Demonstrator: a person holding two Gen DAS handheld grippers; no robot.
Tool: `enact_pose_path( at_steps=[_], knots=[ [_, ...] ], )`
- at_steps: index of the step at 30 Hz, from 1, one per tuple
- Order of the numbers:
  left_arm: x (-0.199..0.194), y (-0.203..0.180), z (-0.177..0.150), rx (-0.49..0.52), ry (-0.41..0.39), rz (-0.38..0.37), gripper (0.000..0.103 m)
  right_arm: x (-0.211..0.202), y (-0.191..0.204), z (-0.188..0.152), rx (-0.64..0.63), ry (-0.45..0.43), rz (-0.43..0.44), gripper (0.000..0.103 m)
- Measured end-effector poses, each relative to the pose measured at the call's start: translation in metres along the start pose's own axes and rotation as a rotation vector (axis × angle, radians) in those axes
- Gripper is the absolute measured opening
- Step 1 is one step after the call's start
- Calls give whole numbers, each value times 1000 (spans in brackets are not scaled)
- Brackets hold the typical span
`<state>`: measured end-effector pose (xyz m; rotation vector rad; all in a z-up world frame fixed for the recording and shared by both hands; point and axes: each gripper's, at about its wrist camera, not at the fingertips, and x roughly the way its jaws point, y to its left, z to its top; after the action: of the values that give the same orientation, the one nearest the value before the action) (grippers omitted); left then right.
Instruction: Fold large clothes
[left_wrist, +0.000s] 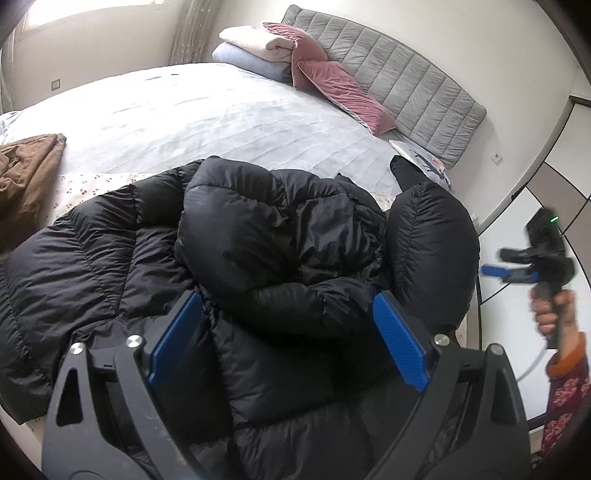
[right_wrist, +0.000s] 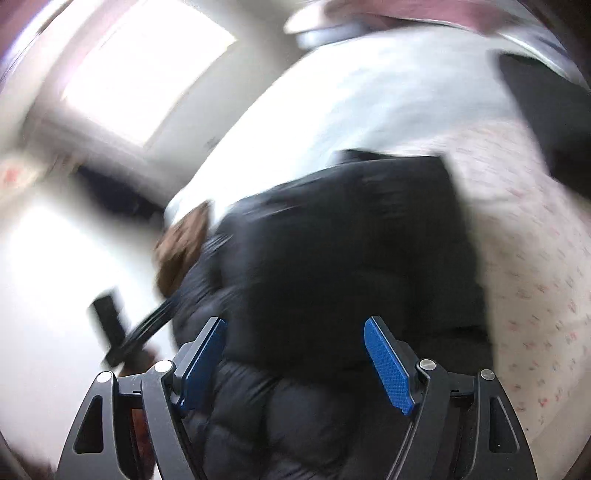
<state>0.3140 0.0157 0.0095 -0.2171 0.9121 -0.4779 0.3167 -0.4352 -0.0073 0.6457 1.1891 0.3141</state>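
A black puffer jacket (left_wrist: 229, 251) lies spread across the near part of a bed (left_wrist: 207, 122), its quilted shell glossy and creased. Its hood is folded over the body in a bulging mound, and one puffy sleeve stands up at the right, by the bed's right edge. Under the jacket's far edge shows a floral sheet (left_wrist: 92, 184).

The left claw (left_wrist: 288, 332) hangs over the near middle of the jacket, its blue pads spread wide to either side of the hood's near rim; whether they touch the fabric I cannot tell.

The right claw (left_wrist: 509, 273) is off the bed to the right, clear of the sleeve, gripped by a hand (left_wrist: 554, 310) in a floral cuff. In its own blurred view the right claw (right_wrist: 295, 354) is spread open above the dark jacket (right_wrist: 332, 258), nothing pinched.

A brown garment (left_wrist: 26, 177) lies at the far left, apart from the jacket.
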Motion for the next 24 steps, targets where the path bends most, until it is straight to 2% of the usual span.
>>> enact_pose_path(
  at_steps=[3,7,9,10,12,14,16,20,24],
  knots=[
    [2,0,0,-4,5,3,94,28,-42,-4,121,11,36,78],
    [7,-3,2,-14,14,-4,94,66,-56,-11,169,-21,181,78],
    [6,-5,3,-9,13,-10,94,76,-50,-8,176,-42,252,74],
    [5,-6,5,-6,7,-14,94,79,-41,-5,179,-49,305,65],
    [2,-4,9,-8,-14,-12,94,79,-6,5,138,-62,409,61],
    [0,-1,13,-18,-30,1,94,74,53,19,19,-59,478,55],
    [-2,4,15,-44,-43,4,94,72,113,31,-89,-39,506,55],
    [-10,13,10,-81,-74,-24,94,80,222,43,-295,40,453,57],
    [-14,13,1,-43,-89,-58,94,100,265,48,-331,90,372,57]
  ],
)
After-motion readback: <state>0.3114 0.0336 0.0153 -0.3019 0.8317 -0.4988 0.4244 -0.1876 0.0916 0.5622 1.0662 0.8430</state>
